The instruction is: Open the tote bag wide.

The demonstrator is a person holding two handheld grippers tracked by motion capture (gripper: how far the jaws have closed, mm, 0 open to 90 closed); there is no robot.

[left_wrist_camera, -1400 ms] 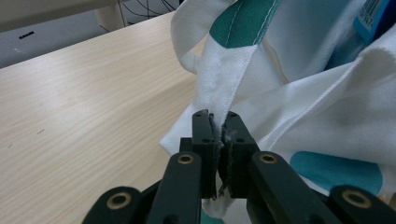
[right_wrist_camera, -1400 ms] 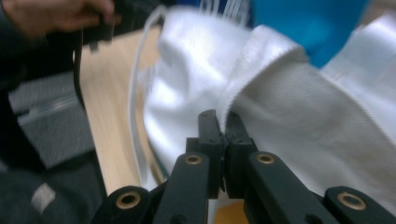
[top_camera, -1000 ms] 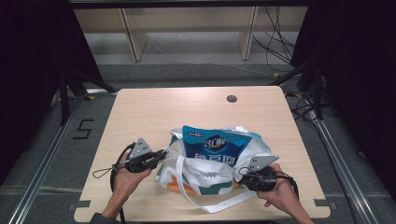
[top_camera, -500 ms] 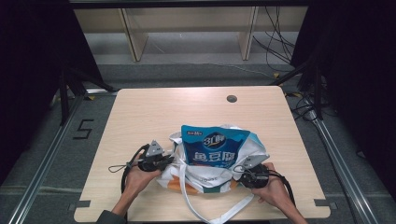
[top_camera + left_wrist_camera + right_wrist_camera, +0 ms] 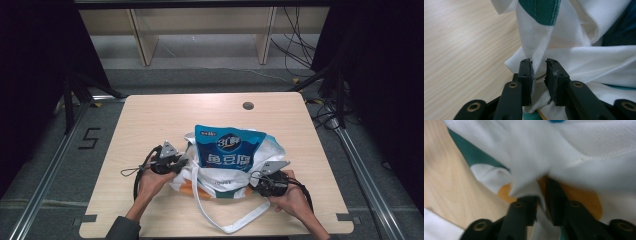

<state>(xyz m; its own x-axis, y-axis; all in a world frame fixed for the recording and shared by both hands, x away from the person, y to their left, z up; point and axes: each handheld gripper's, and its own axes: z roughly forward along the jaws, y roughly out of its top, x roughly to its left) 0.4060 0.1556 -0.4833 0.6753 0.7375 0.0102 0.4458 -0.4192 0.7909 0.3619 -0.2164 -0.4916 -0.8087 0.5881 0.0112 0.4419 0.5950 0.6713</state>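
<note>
Both grippers lower, jaws just opened narrow w/ tote bag point(image 5: 227, 180) cloth between, table point(image 5: 150, 120) edge near

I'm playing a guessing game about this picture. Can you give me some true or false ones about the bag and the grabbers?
1. A blue packet sticks out of the white tote bag. True.
2. The bag sits on the floor. False: it rests on the wooden table.
3. The left gripper has white cloth between its jaws. True.
4. The bag's strap is red. False: it is white.
</note>
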